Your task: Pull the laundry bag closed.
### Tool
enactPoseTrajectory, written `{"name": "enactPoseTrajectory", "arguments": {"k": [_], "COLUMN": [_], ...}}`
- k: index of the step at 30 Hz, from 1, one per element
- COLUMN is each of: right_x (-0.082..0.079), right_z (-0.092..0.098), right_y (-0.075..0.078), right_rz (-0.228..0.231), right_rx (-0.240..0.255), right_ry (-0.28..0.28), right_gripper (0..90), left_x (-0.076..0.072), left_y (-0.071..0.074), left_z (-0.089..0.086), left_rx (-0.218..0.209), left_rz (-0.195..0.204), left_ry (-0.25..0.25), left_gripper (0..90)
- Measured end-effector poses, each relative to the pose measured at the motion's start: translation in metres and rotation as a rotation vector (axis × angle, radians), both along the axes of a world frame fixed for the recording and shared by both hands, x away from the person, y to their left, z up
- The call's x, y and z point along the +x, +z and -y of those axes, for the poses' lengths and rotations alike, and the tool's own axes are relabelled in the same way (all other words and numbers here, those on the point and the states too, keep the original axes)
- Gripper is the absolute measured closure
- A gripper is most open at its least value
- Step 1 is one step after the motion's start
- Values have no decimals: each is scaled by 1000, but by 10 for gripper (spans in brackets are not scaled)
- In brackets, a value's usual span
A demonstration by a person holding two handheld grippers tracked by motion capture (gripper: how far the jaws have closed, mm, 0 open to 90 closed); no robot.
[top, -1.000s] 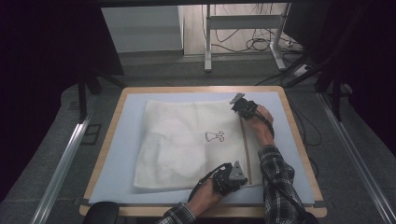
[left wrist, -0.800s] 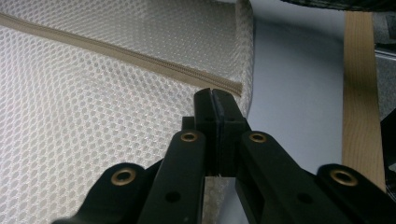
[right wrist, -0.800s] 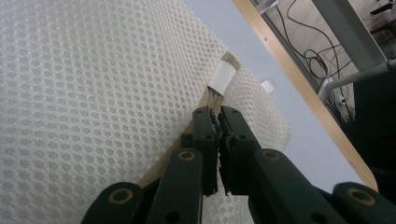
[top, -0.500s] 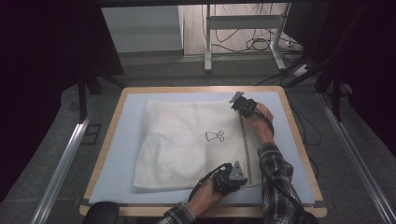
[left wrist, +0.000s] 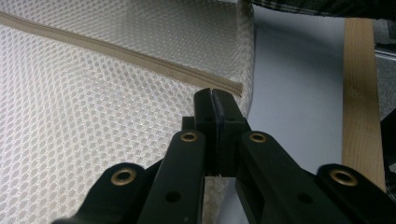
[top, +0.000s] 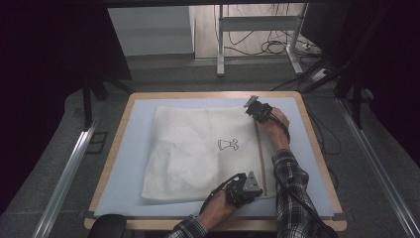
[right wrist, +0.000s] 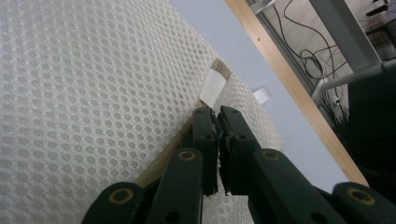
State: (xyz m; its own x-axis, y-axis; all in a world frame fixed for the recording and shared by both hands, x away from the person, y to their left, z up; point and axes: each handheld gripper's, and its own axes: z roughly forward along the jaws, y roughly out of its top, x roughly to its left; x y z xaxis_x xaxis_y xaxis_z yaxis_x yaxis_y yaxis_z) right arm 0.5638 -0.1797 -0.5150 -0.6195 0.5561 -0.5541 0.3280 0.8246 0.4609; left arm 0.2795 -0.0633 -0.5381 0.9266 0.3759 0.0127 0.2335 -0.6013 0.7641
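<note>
The mesh laundry bag (top: 203,151) lies flat on the blue mat of the bench (top: 124,144), its tan zipper (top: 260,153) running along the right edge, from the far corner toward the person. In the high view, the right claw (top: 253,110) sits at the far end of that zipper line and the left claw (top: 246,187) at the near end, so the zipper's long axis spans the two. In the left gripper view, the left claw (left wrist: 215,95) is pinched shut on the mesh just below the zipper's (left wrist: 116,51) closed end. In the right gripper view, the right claw (right wrist: 215,116) is closed at the zipper's pull end, beside the white label (right wrist: 212,88); a pull along the zipper would likely open it.
</note>
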Motion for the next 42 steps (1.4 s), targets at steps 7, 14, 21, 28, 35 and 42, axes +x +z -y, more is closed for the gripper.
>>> {"name": "enactPoseTrajectory", "arguments": {"k": [7, 14, 21, 28, 35, 42], "right_x": [6, 9, 8, 5, 2, 1], "right_z": [2, 2, 5, 11, 13, 16], "right_y": [0, -1, 3, 7, 10, 14], "right_rz": [-12, -31, -62, -74, -90, -107], "right_rx": [9, 50, 103, 158, 214, 275], "right_ry": [-9, -49, -74, -84, -80, -83], "right_gripper": [821, 803, 768, 728, 680, 634], "left_x": [1, 3, 6, 5, 8, 7], "left_y": [0, 0, 0, 1, 0, 4], "left_z": [0, -1, -3, -2, -3, -4], "left_rx": [-1, -9, -25, -21, -52, -55], "left_rz": [-5, -27, -63, -55, -99, -93], "left_ry": [-1, -3, -4, -3, 6, 17], "left_gripper": [897, 896, 893, 880, 869, 815]}}
